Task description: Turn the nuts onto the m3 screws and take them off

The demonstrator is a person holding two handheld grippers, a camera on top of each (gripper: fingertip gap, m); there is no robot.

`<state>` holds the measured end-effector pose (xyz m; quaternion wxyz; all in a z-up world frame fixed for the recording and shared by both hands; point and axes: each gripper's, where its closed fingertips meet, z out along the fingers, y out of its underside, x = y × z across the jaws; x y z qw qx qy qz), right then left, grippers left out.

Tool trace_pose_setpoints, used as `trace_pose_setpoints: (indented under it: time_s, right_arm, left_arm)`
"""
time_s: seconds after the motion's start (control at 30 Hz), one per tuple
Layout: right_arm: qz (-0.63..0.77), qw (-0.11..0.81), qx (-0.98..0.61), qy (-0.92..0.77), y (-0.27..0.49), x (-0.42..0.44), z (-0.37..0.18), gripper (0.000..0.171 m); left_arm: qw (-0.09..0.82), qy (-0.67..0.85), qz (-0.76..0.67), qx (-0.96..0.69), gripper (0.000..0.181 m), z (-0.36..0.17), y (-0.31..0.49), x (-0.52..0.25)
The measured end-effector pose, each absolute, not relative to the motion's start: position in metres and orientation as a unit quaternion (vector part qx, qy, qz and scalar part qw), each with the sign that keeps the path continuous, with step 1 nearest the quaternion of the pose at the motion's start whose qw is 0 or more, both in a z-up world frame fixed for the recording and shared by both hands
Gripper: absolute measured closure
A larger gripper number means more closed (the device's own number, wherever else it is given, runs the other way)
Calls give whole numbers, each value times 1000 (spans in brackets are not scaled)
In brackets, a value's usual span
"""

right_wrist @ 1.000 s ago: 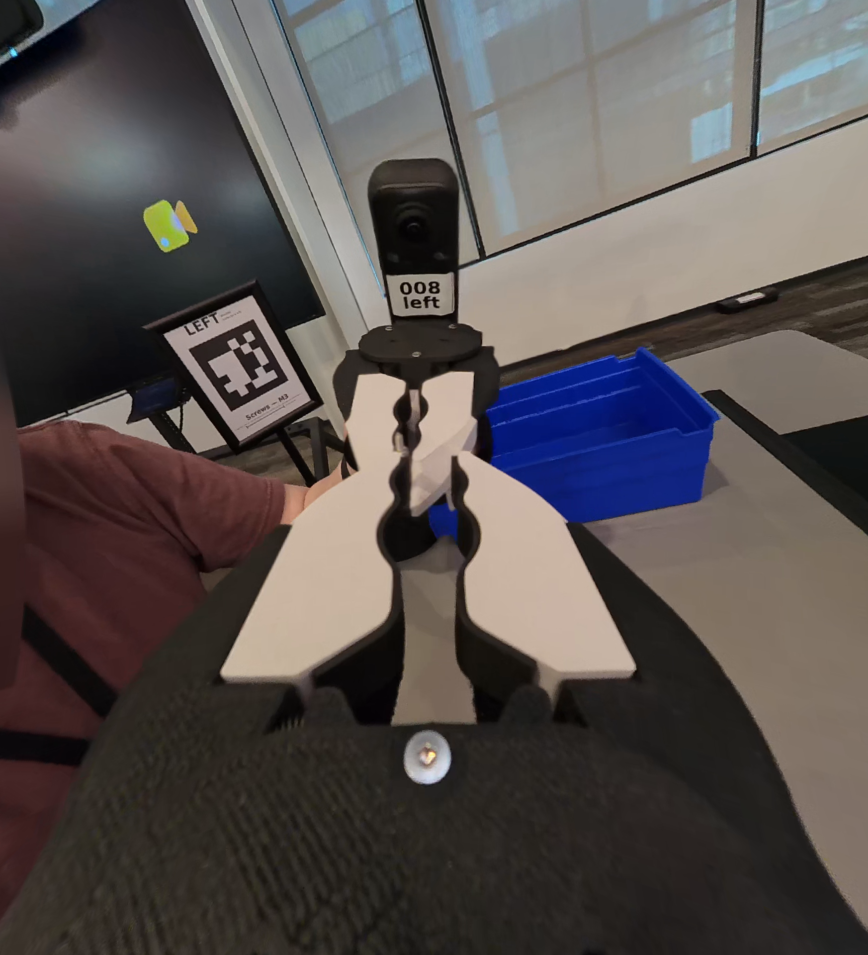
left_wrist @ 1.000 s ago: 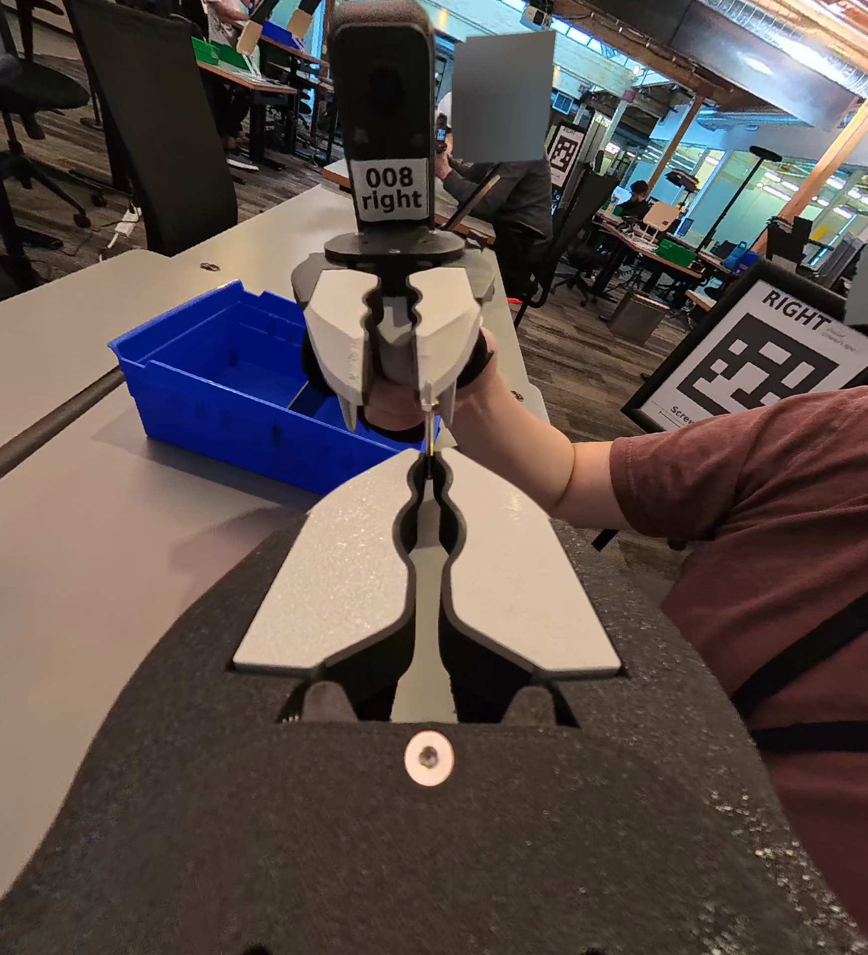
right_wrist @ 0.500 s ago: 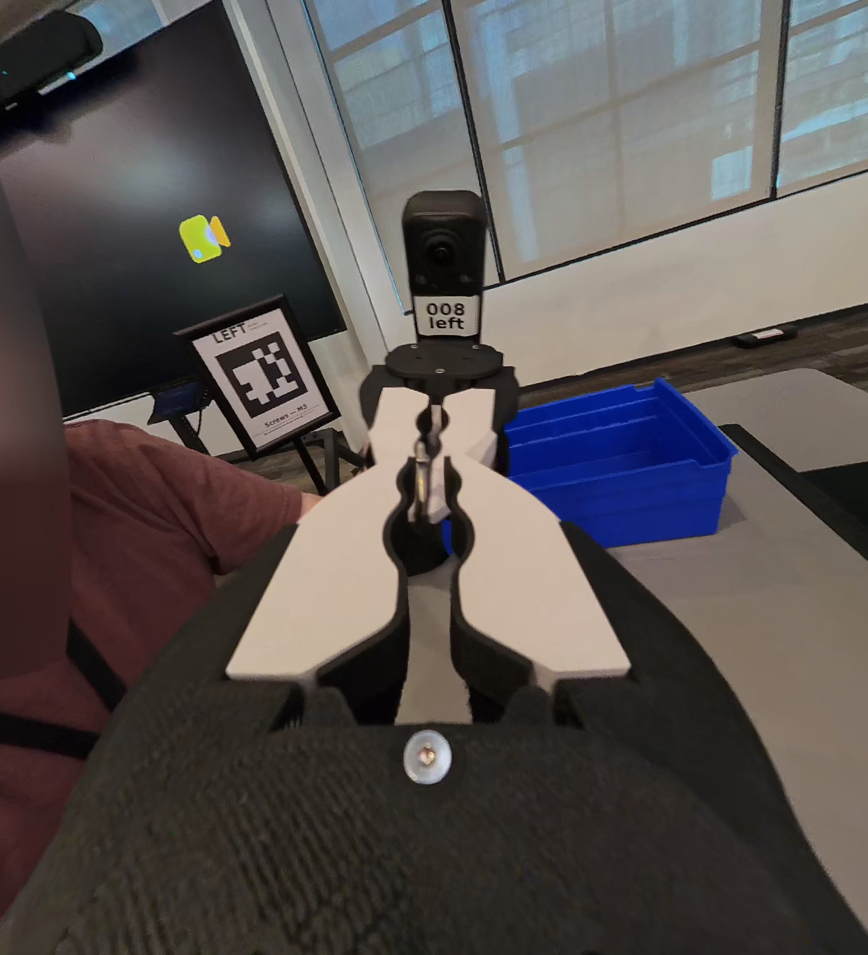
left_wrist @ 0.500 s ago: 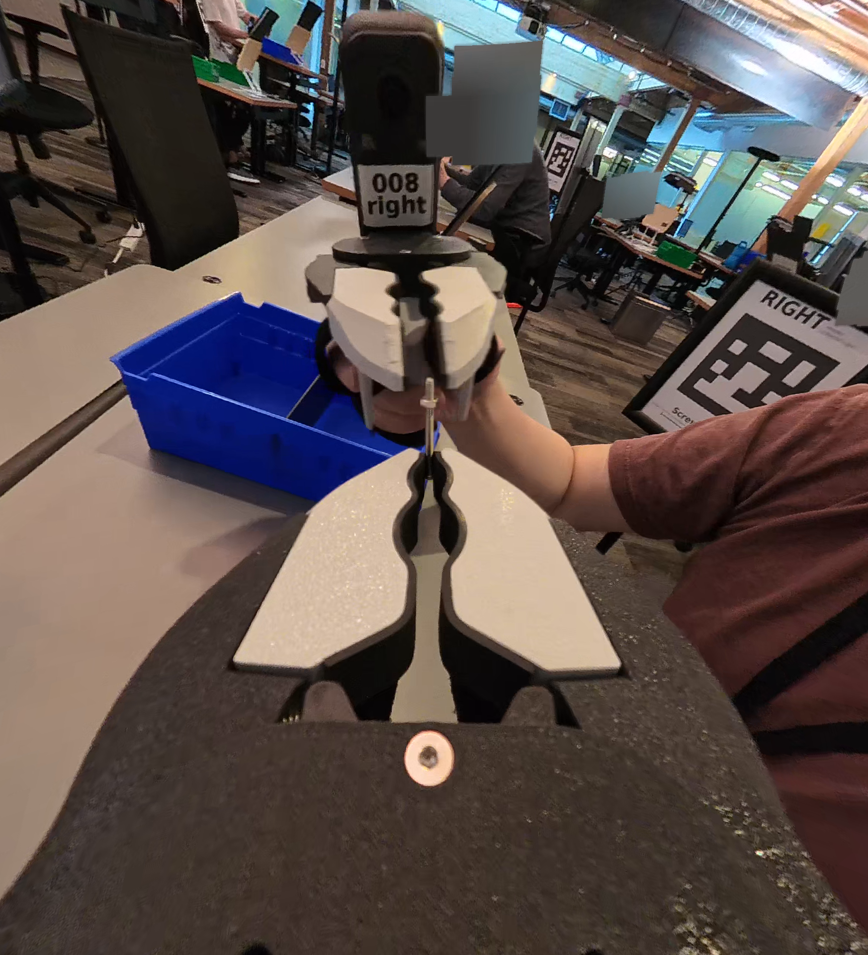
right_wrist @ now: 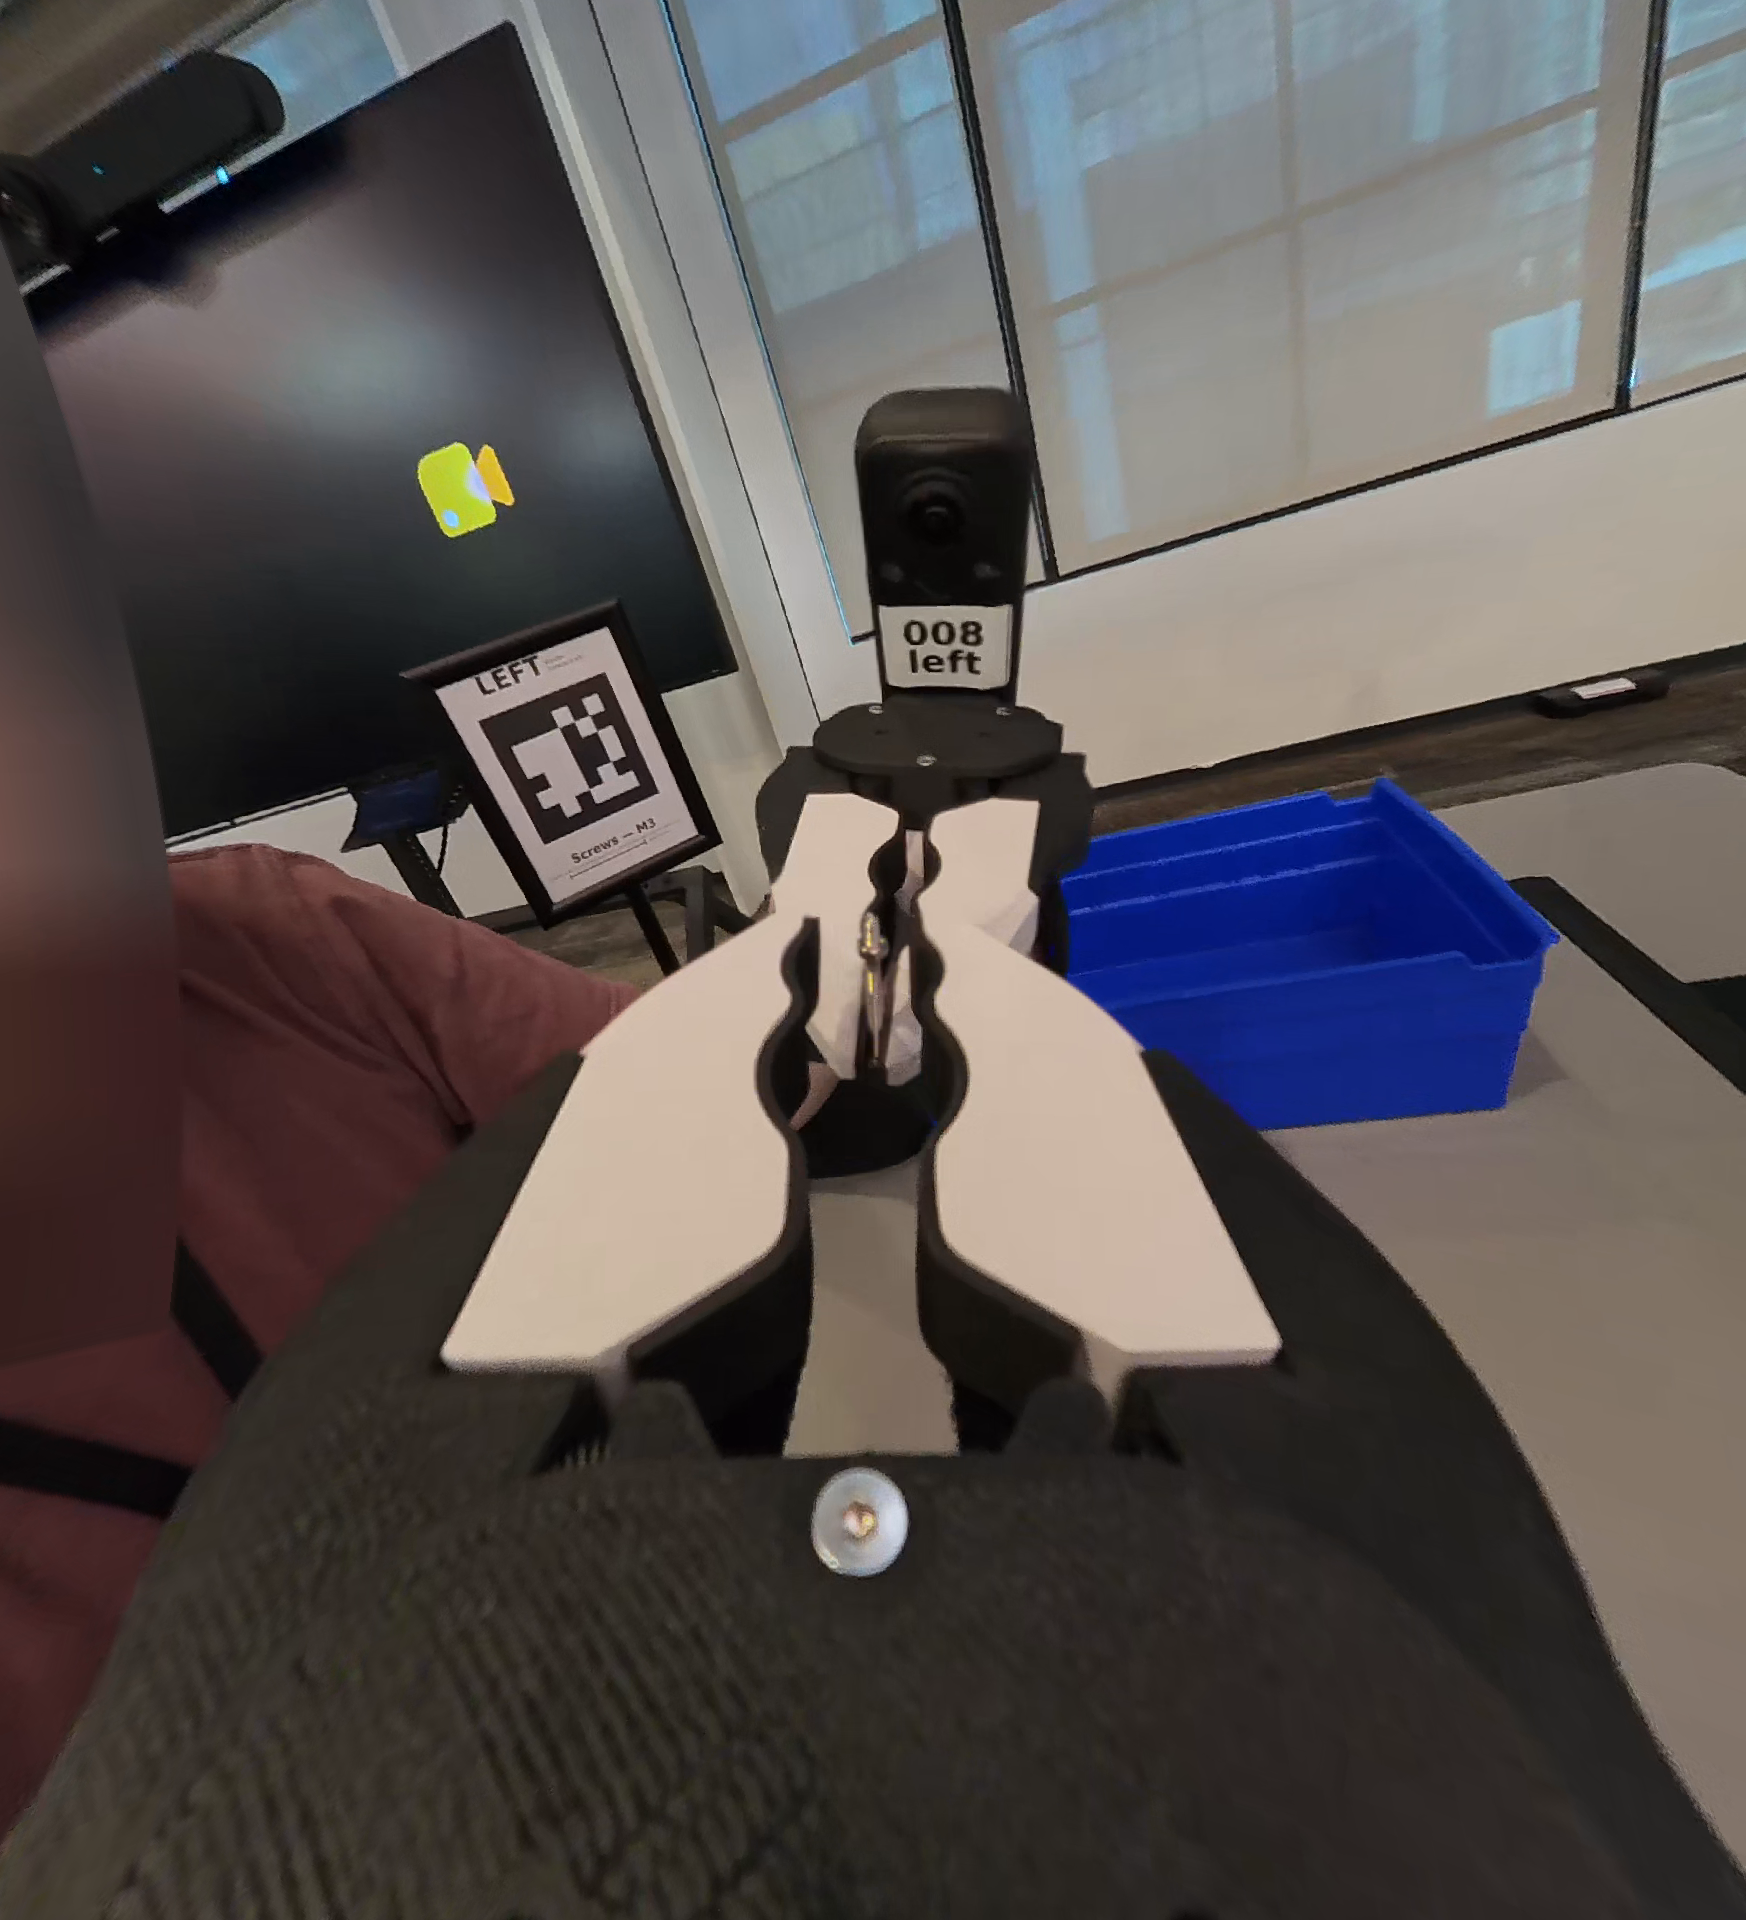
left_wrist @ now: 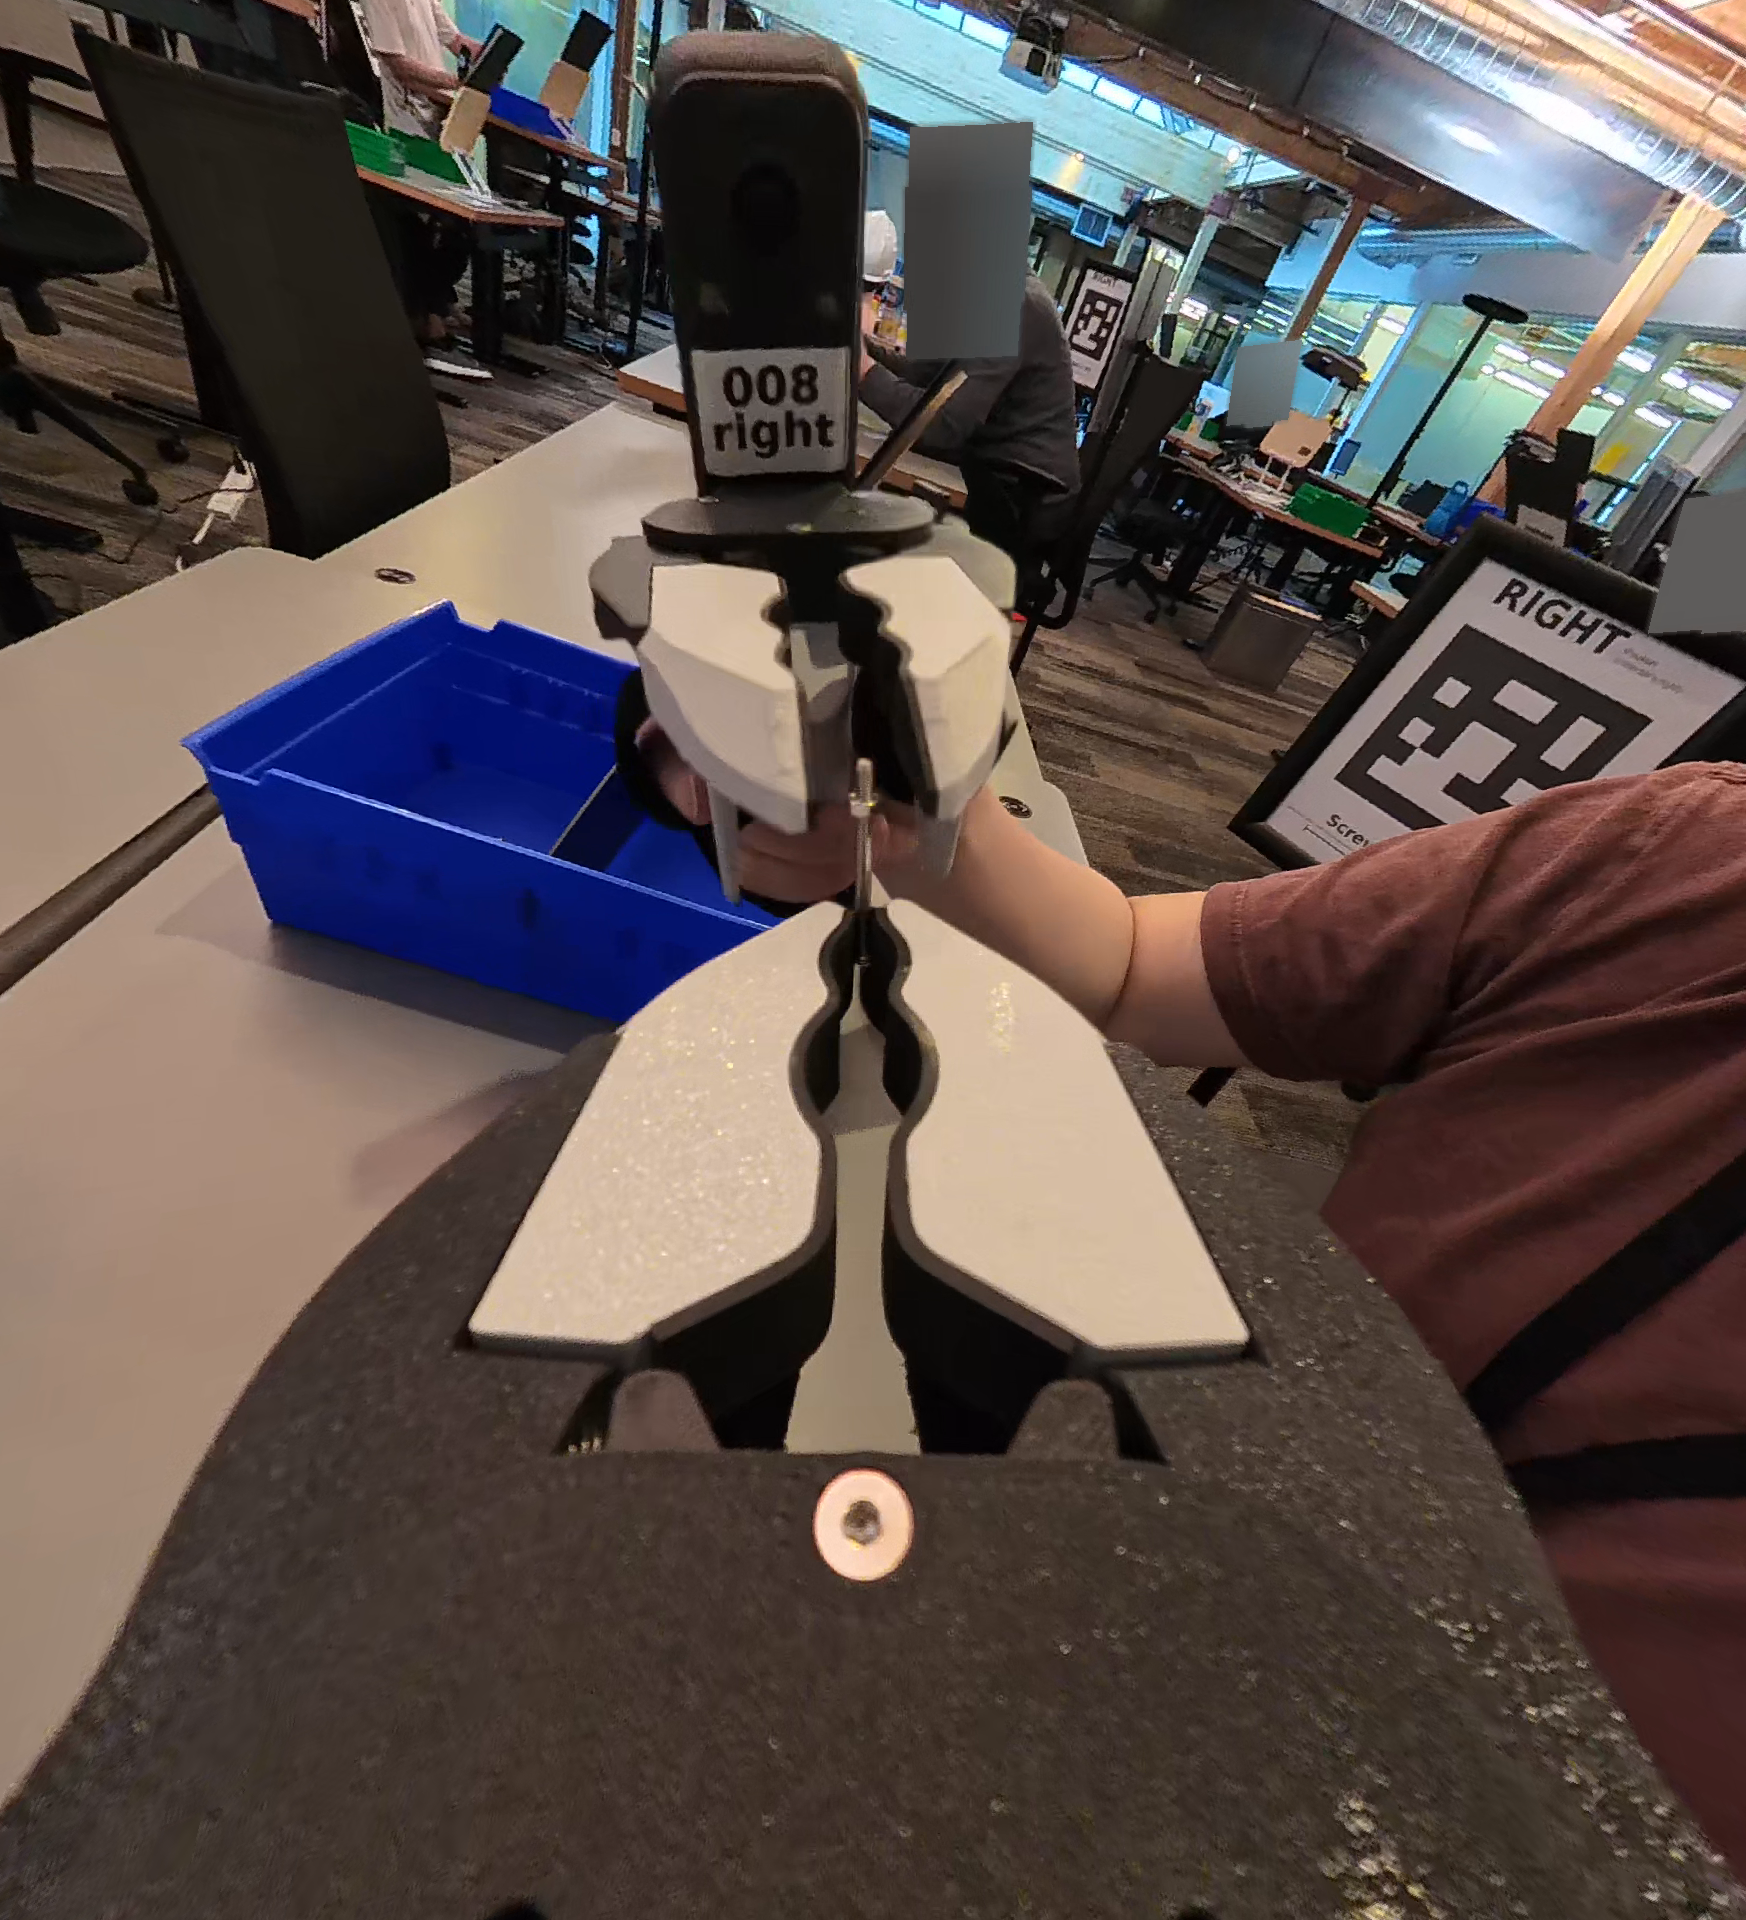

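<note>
Left wrist view: left gripper (left_wrist: pixel 861 920) fingers pinch the screw (left_wrist: pixel 863 852); right gripper (left_wrist: pixel 833 821) fingers parted; blue bin (left_wrist: pixel 412 800) behind.

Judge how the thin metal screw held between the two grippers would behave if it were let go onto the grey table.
The screw is a thin, straight metal pin, so probably stiff and very light. Its round shaft would likely roll on the smooth table. Only the tips of the left gripper pinch its lower end, so it might easily slip or tilt.
</note>
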<state>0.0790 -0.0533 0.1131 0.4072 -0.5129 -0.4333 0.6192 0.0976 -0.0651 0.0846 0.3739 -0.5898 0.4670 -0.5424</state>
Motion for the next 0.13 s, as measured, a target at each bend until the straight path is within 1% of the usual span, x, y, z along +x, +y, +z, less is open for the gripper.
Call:
trace_pose_setpoints:
  time_s: [0.13]
  right_arm:
    - [605,406,-526,-439,-49,77,105,152]
  left_arm:
    - [377,472,-536,-590,179,84,-66,98]
